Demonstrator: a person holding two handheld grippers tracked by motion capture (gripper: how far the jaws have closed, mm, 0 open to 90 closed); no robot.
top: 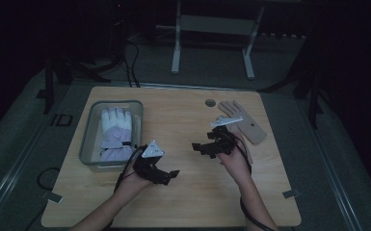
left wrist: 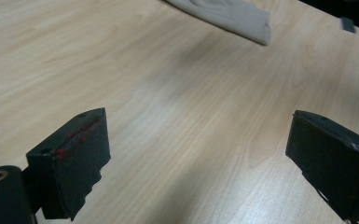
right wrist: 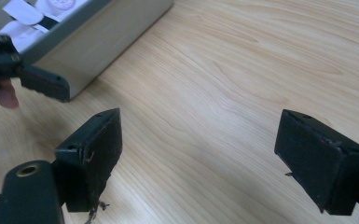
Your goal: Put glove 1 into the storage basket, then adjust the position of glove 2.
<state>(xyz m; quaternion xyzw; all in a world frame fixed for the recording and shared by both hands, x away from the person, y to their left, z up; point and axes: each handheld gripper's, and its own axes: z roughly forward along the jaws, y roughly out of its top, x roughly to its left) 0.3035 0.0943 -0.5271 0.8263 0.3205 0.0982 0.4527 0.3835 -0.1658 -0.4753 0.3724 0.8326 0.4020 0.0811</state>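
One white-and-lilac glove [top: 115, 132] already lies in the grey bin [top: 88, 126] at the left of the bench [top: 183, 120], while the beige glove [top: 243, 122] still lies flat at the far right. Both the left tongs [top: 166, 175] and the right tongs [top: 203, 147] stand wide apart and empty over bare wood, so I judge the job roughly half done, with the beige glove left to pick up.

The wooden desk [top: 188, 192] has a round hole [top: 210, 103] near its far edge. Behind it, on the floor, stands a white metal frame [top: 212, 29] beside black cables [top: 132, 62].
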